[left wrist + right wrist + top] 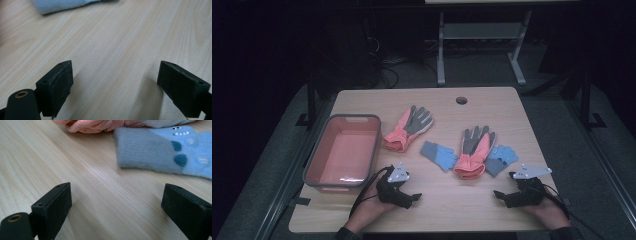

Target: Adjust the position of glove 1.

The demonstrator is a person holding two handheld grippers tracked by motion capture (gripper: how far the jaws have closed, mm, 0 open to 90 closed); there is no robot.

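Observation:
Four gloves lie on the wooden table (432, 210). A pink-and-grey glove (409, 127) rests at centre left, and a small blue glove (438, 155) lies to the right of it. A second pink-and-grey glove (473, 147) partly covers another blue glove (501, 159). My left gripper (412, 197) rests low near the front edge, open, its jaws (115, 72) wide apart over bare wood, with the blue glove (62, 5) ahead. My right gripper (499, 195) is open too (116, 195). It faces the blue glove's grey cuff (162, 152) and a pink cuff (95, 125).
A pink rectangular bin (314, 175) with a grey rim stands empty at the table's left side. A cable hole (461, 100) sits near the far edge. Beyond the table stands a metal table frame (482, 45) on a dark floor.

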